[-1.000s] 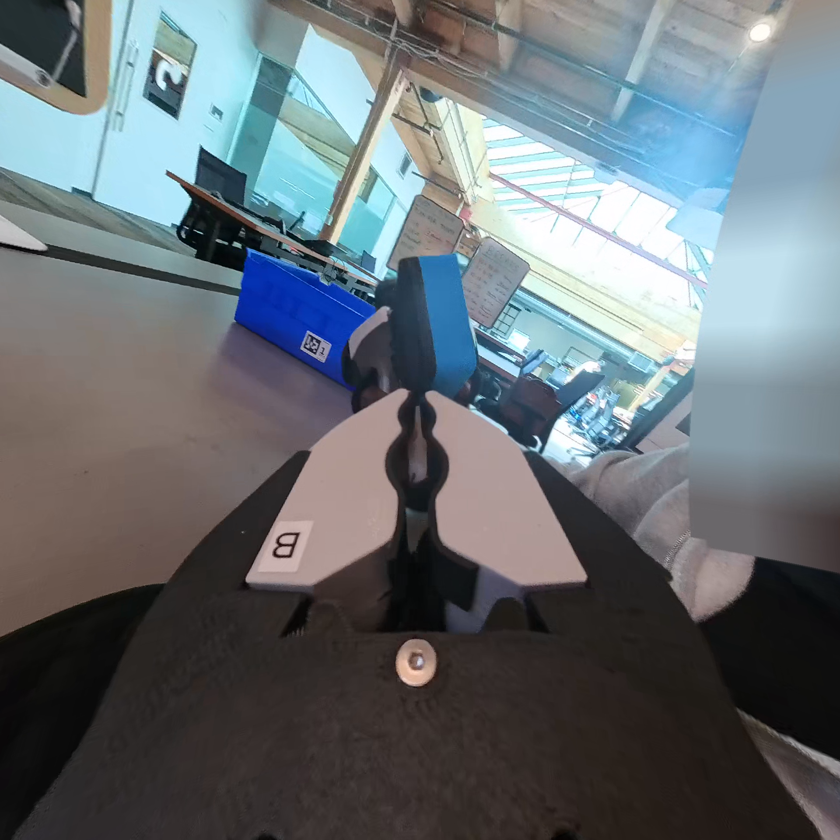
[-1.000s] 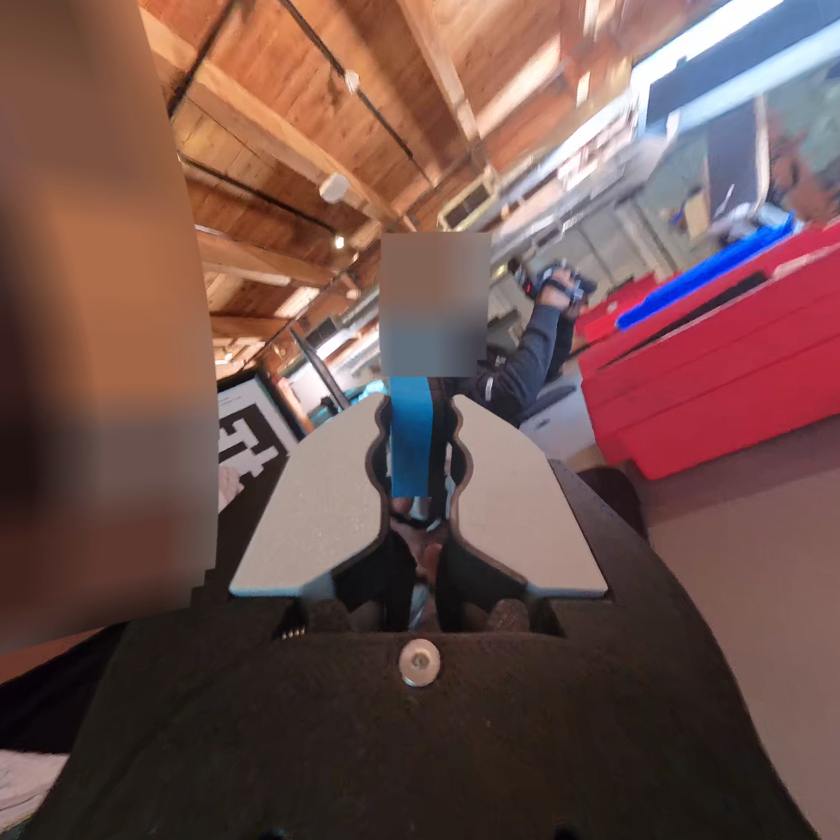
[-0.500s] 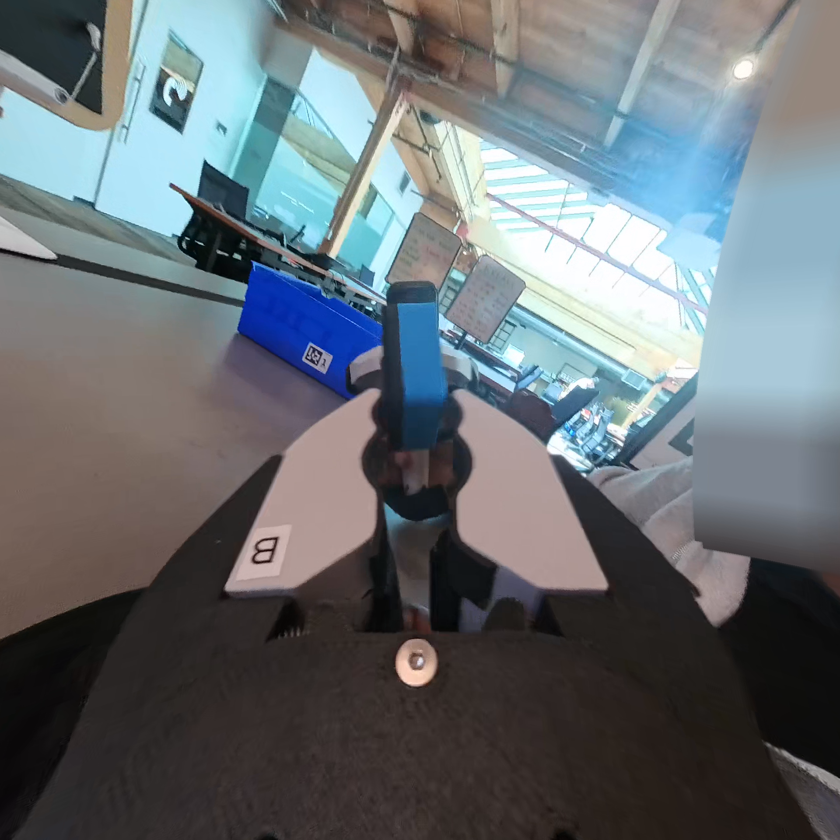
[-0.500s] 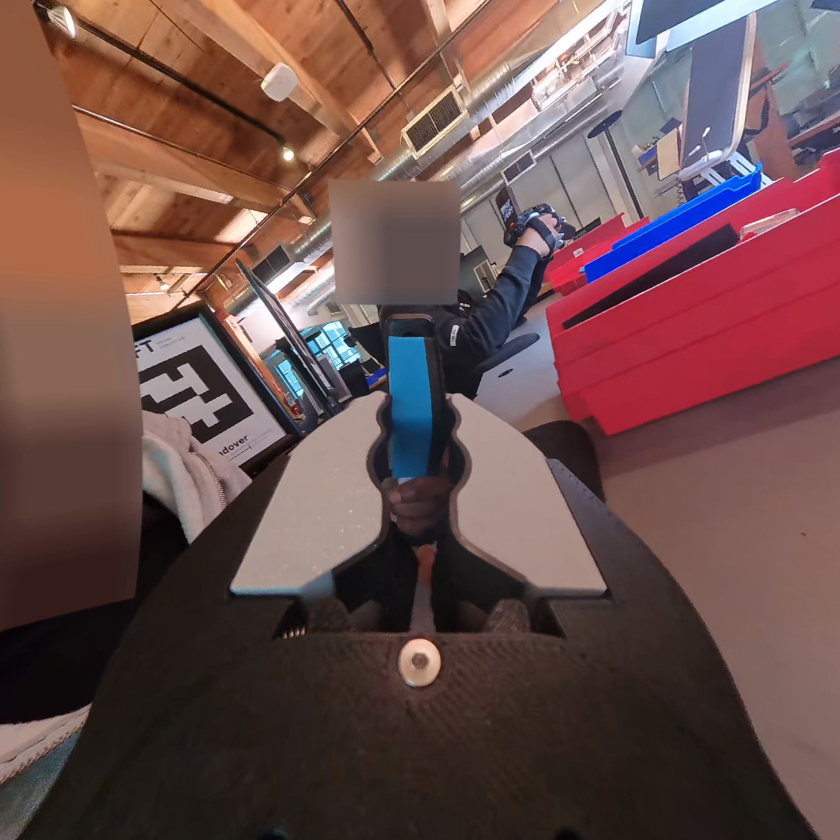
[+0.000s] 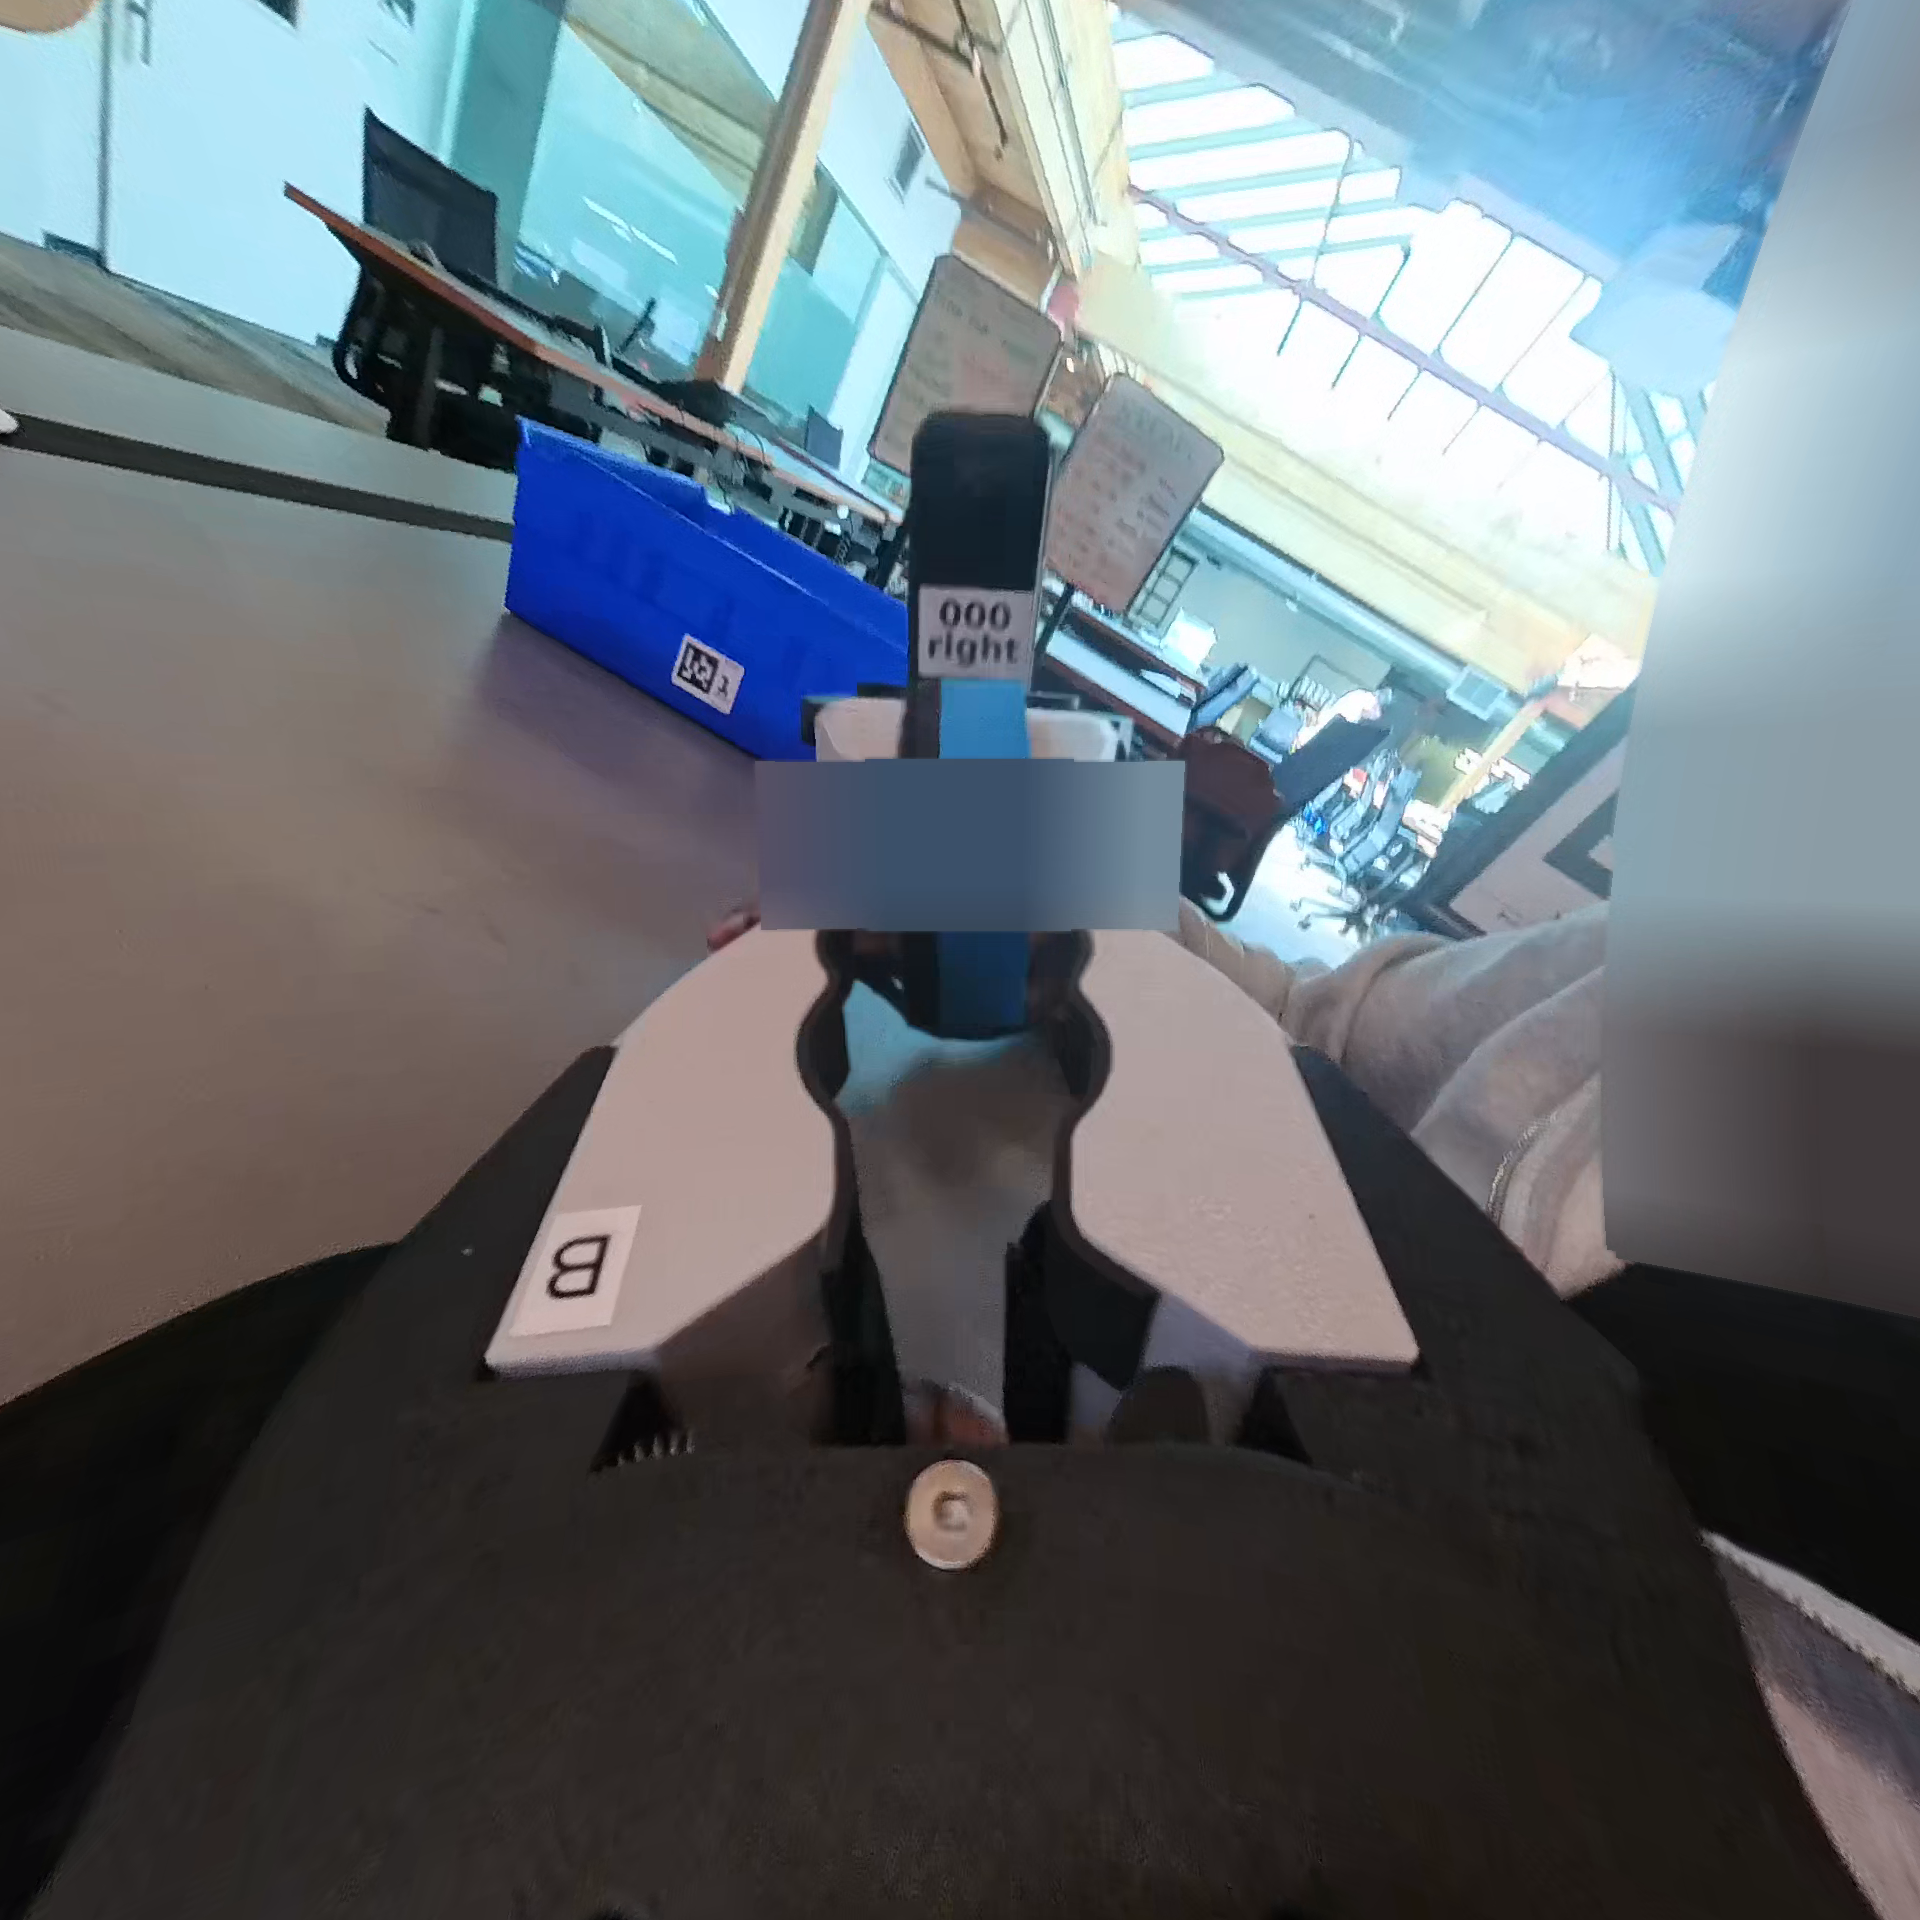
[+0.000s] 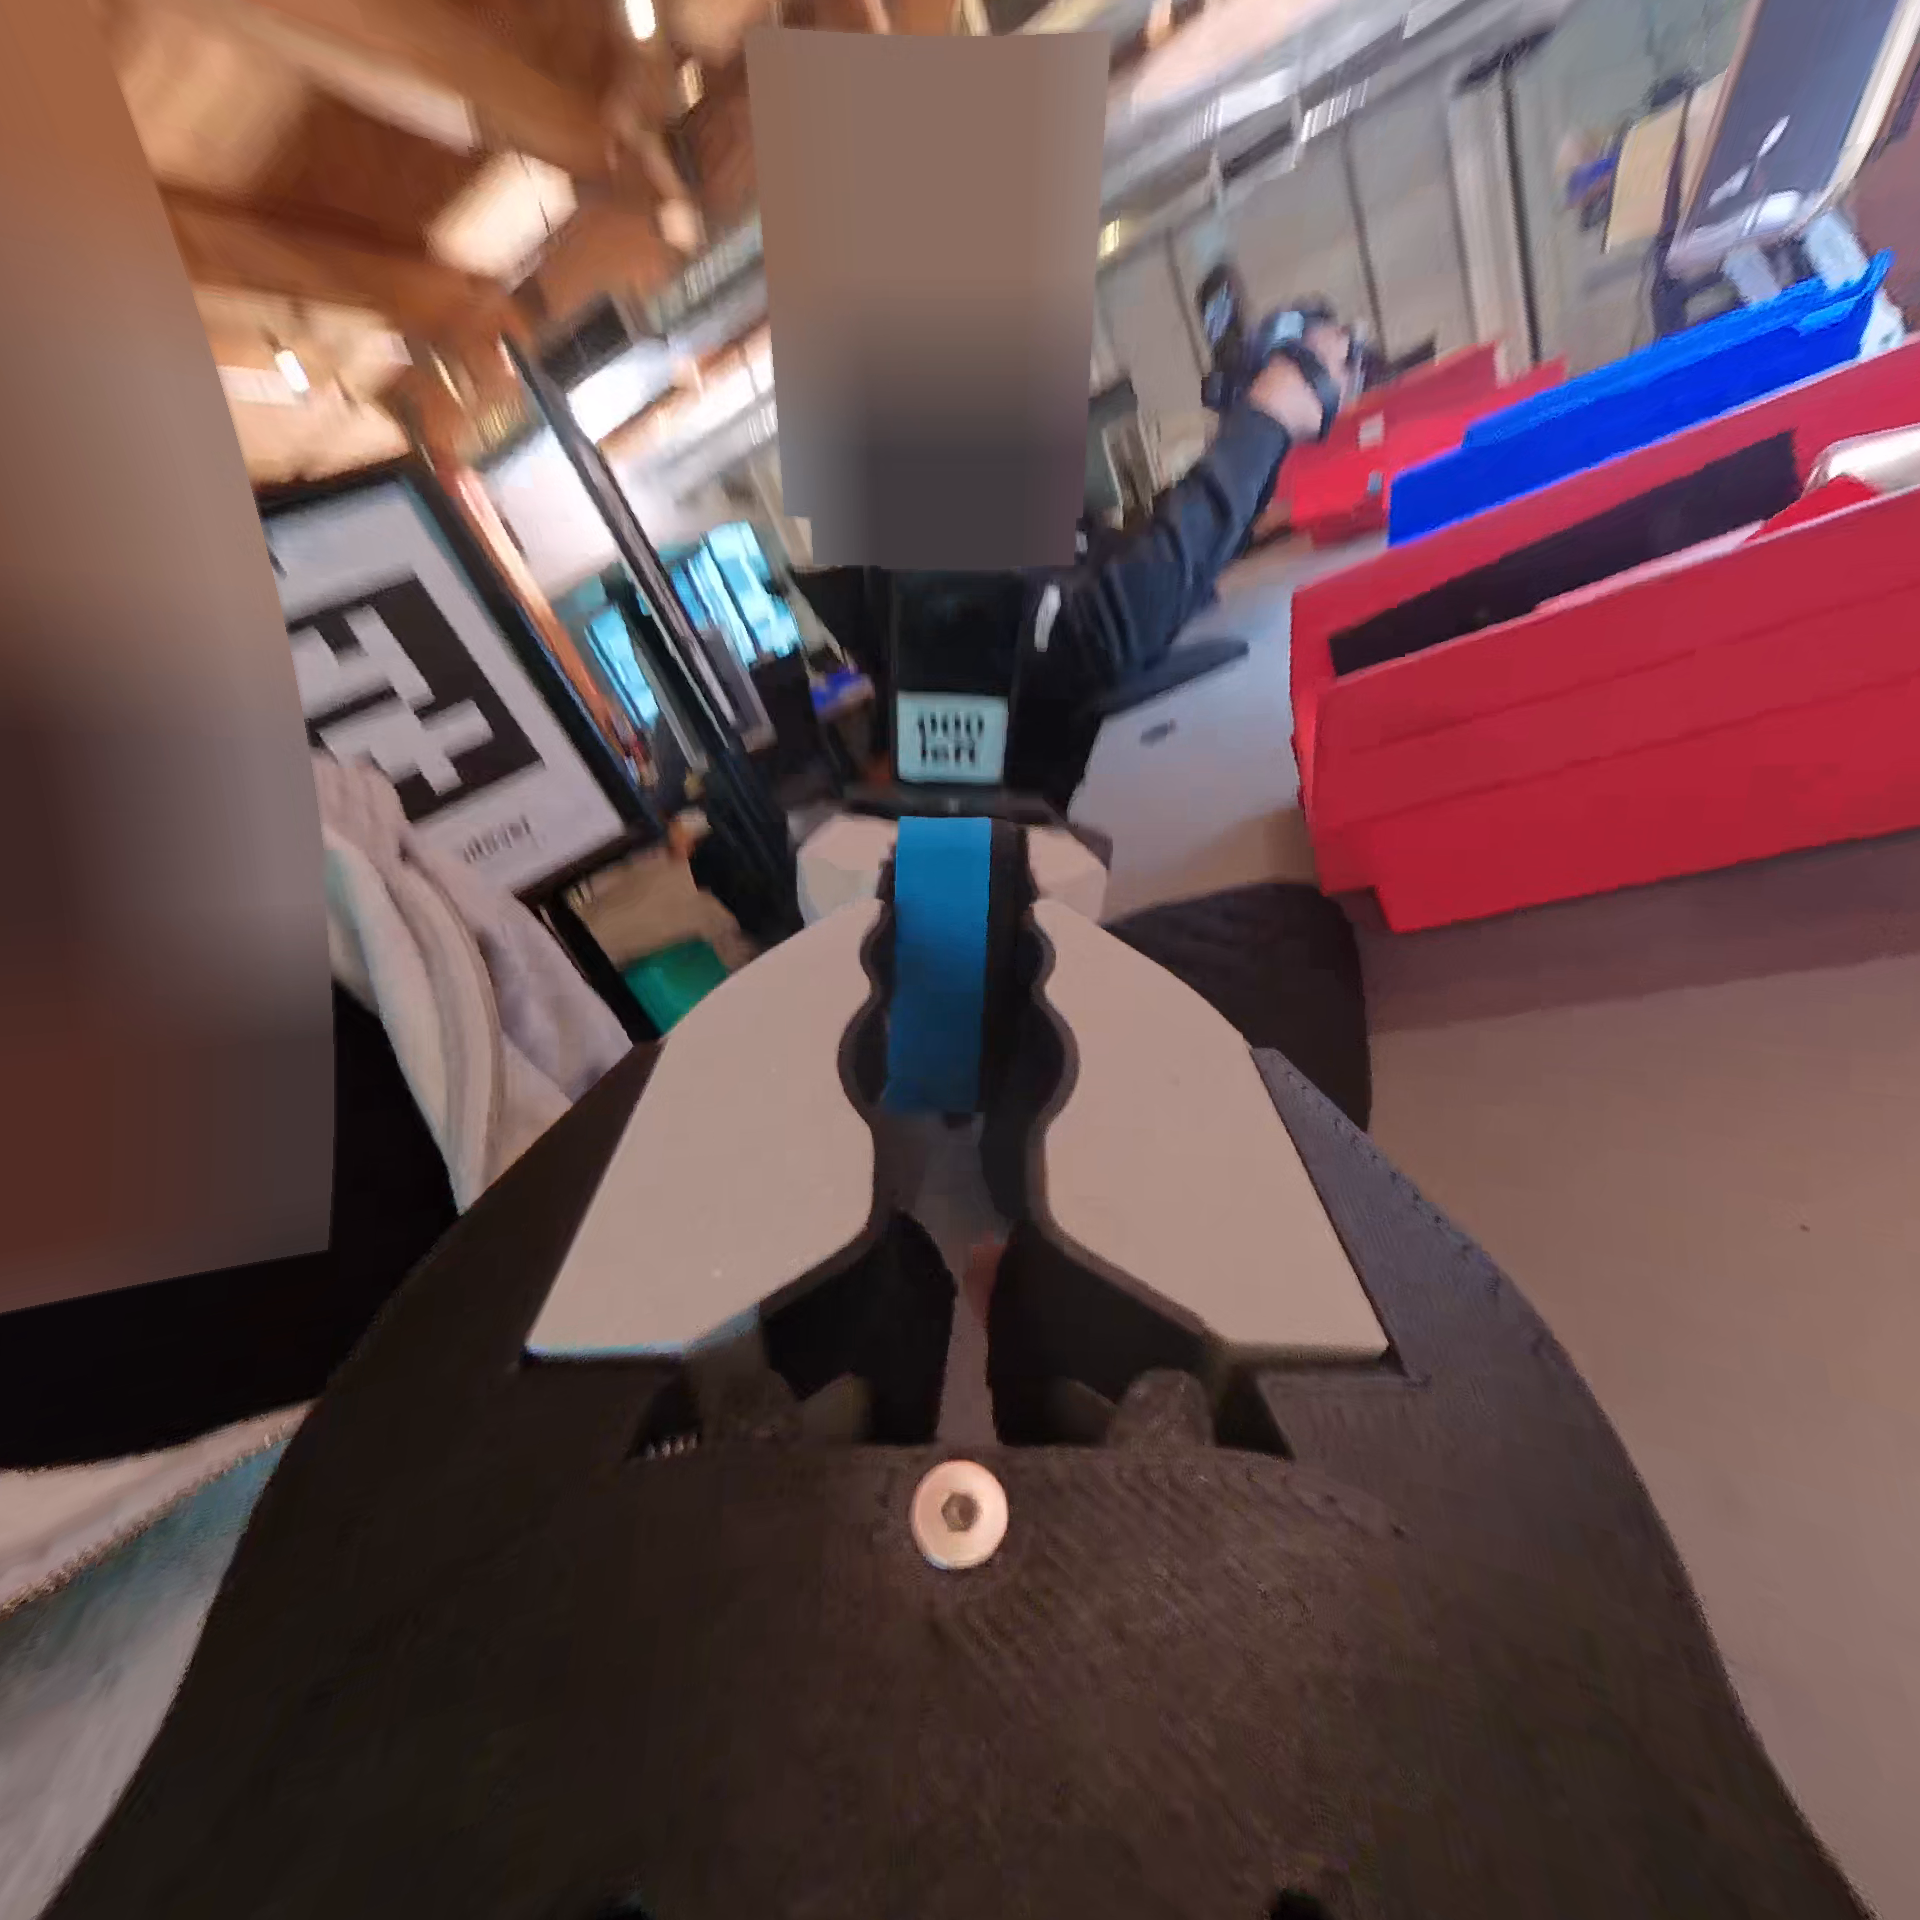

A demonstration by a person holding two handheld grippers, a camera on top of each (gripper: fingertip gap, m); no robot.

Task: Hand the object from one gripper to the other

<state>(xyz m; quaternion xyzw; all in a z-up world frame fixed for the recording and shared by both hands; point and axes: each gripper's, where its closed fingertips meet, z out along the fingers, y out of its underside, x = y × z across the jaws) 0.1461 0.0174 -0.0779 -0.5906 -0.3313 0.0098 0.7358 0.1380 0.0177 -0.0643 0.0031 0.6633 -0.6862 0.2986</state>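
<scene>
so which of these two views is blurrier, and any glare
Right wrist view is blurrier: the red bins and ceiling smear with motion, though the blue object stays fairly crisp. Left wrist view is sharper, the blue bin clear, but the skylight at upper right is blown out with hazy glare.

Timber ceiling, skylights, desks, grey table

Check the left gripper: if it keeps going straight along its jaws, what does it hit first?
Likely the blue object, already between the left gripper's open jaws, then the right gripper facing it just behind. Depth between them is unclear.
</scene>
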